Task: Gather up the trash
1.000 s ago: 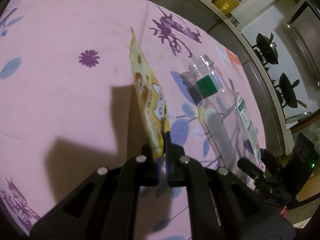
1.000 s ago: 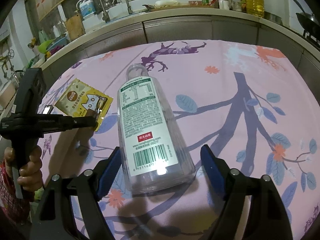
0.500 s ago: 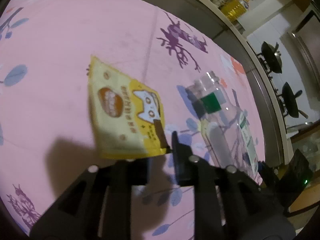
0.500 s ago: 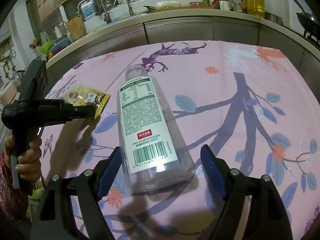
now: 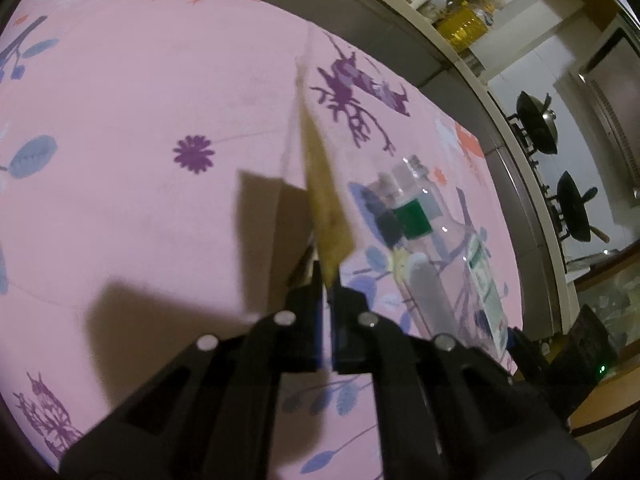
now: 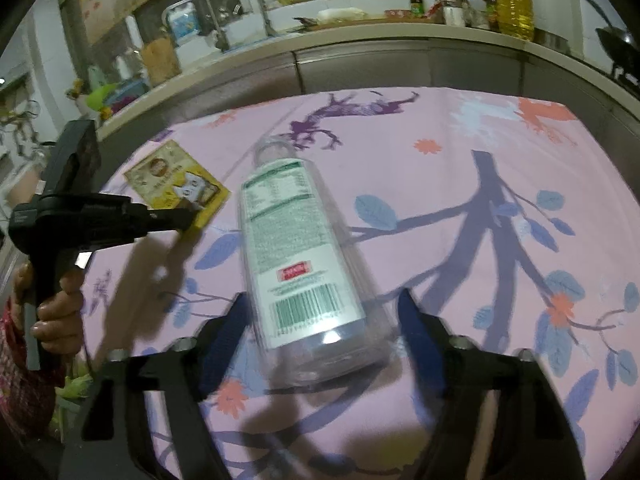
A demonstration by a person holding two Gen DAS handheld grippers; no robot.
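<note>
**Wrapper swings edge-on while the bottle waits between wide jaws**

Half a second ago the yellow snack wrapper (image 5: 326,208) hung face-on to the left wrist camera; now it has turned edge-on again, pinched by one corner in the left gripper (image 5: 327,280) and lifted clear of the pink floral tablecloth (image 5: 140,100). The right view has crept a little closer to the clear plastic bottle (image 6: 298,256), which lies on its side on the cloth, base toward the camera. The right gripper (image 6: 322,312) stands wide open, its fingers either side of the bottle's base but seemingly not yet pressing it.

The corner hold looks thin, so a quick swing could probably shake the wrapper loose. The bottle is round and smooth, and closing near its base may squeeze it forward or roll it away.

The two grippers work close together, so the wrapper could brush the bottle. Beyond the table run a kitchen counter (image 6: 360,36) with an oil jug (image 6: 514,12), and woks (image 5: 536,124) on a stove. No bin shows in either view.
</note>
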